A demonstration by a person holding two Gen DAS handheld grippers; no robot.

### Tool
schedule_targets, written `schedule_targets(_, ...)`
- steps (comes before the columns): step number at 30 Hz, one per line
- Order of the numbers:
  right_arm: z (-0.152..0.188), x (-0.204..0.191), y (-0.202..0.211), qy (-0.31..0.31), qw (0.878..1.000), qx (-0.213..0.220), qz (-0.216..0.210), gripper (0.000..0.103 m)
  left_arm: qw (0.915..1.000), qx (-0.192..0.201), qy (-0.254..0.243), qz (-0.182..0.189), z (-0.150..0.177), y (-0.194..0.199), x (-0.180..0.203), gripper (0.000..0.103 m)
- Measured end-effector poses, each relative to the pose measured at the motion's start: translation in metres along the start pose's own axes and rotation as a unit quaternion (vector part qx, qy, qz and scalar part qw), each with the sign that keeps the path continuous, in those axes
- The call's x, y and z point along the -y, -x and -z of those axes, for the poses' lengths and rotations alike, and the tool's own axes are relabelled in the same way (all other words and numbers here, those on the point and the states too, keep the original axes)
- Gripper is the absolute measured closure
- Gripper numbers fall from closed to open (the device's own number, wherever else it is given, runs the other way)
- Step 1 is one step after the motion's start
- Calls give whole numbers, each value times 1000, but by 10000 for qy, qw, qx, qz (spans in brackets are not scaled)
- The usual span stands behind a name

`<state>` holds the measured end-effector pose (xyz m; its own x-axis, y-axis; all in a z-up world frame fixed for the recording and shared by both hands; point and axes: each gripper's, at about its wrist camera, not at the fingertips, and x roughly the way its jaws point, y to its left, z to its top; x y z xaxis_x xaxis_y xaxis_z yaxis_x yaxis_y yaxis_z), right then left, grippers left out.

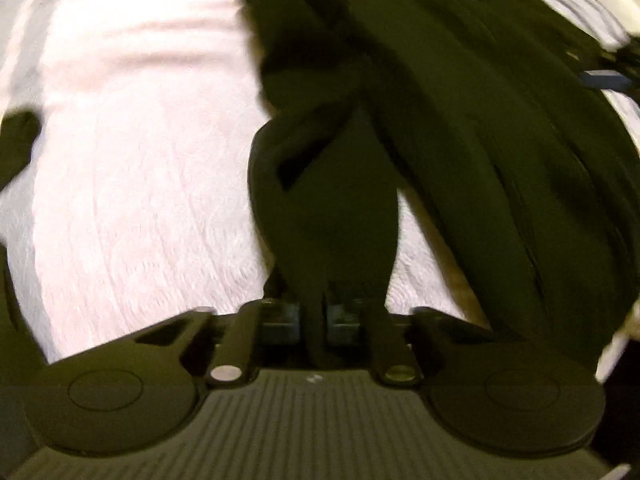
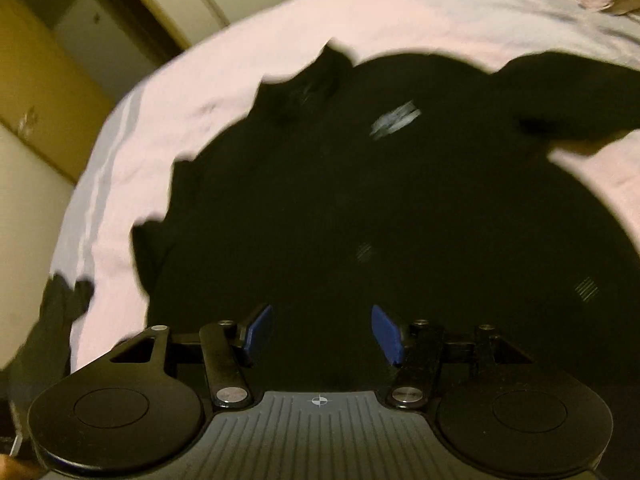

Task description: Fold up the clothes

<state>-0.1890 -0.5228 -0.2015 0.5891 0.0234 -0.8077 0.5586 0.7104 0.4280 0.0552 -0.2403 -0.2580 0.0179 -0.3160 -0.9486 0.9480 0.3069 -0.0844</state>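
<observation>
Jaws pinched together, the left gripper (image 1: 314, 316) clamps a fold of the black garment (image 1: 440, 120), which lies on the pink bedspread (image 1: 140, 160). The right gripper (image 2: 318, 334) hangs above the garment with blue pads (image 2: 386, 334) spread wide.

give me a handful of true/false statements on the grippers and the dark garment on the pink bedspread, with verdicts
1. The left gripper is shut on a fold of the black long-sleeved garment. True.
2. The right gripper is clamped on the garment. False: its blue finger pads stand apart with nothing between them.
3. The garment lies on a pale pink textured bedspread. True.
4. The garment is plain, with no marking. False: a small pale logo shows on it, blurred.
5. The right wrist view shows the garment folded into a neat square. False: it is spread out, with a sleeve reaching to the right.
</observation>
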Motion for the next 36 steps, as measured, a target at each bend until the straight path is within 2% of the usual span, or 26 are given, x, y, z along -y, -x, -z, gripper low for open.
schedule_targets(2, 3, -28, -6, 167, 9998, -94, -87, 44, 9996, 246, -124, -83, 0, 23, -16, 98)
schedule_targets(3, 3, -41, -9, 282, 9994, -121, -139, 44, 9987, 411, -164, -249, -2, 41, -29, 98)
schedule_targets(5, 2, -65, -15, 495, 9983, -182, -240, 44, 9916, 750, -303, -1011, -7, 83, -57, 98)
schedule_targets(7, -2, -84, -22, 665, 9970, -208, -330, 44, 9774, 1007, -426, -1810, -9, 119, -79, 99)
schedule_targets(8, -2, -91, -24, 725, 9965, -209, -369, 44, 9665, 1102, -453, -2273, -10, 137, -94, 99)
schedule_targets(10, -3, -104, -30, 830, 9953, -210, -441, 44, 9493, 1156, -493, -2883, -11, 155, -113, 98)
schedule_targets(12, -1, -113, -35, 873, 9948, -210, -483, 44, 9348, 1058, -837, -3284, -8, 155, -121, 96)
schedule_targets(14, 3, -117, -38, 864, 9946, -241, -513, 44, 9235, 850, -1404, -3468, 1, 140, -114, 96)
schedule_targets(16, 9, -116, -41, 847, 9947, -306, -505, 43, 9211, 633, -1742, -3424, 14, 121, -106, 96)
schedule_targets(18, 14, -113, -43, 818, 9950, -387, -428, 43, 9250, 362, -1878, -3282, 24, 100, -103, 95)
schedule_targets(21, 20, -106, -41, 749, 9957, -470, -274, 43, 9204, -166, -2136, -3272, 43, 66, -103, 91)
schedule_targets(24, 24, -97, -35, 642, 9968, -471, -108, 43, 9141, -388, -2463, -3198, 64, 59, -104, 83)
schedule_targets(25, 24, -95, -33, 604, 9971, -463, -60, 43, 9150, -345, -2449, -3187, 69, 63, -103, 80)
schedule_targets(28, 20, -96, -35, 604, 9971, -453, -31, 42, 9269, -174, -2165, -3061, 75, 86, -108, 68)
schedule_targets(30, 18, -98, -36, 620, 9971, -449, -28, 42, 9367, -124, -1950, -2906, 75, 95, -113, 64)
schedule_targets(33, 19, -110, -39, 728, 9963, -446, -141, 41, 9494, -158, -1754, -2599, 83, 118, -117, 63)
schedule_targets(36, 22, -125, -44, 879, 9946, -462, -304, 40, 9717, -22, -882, -2190, 80, 118, -143, 61)
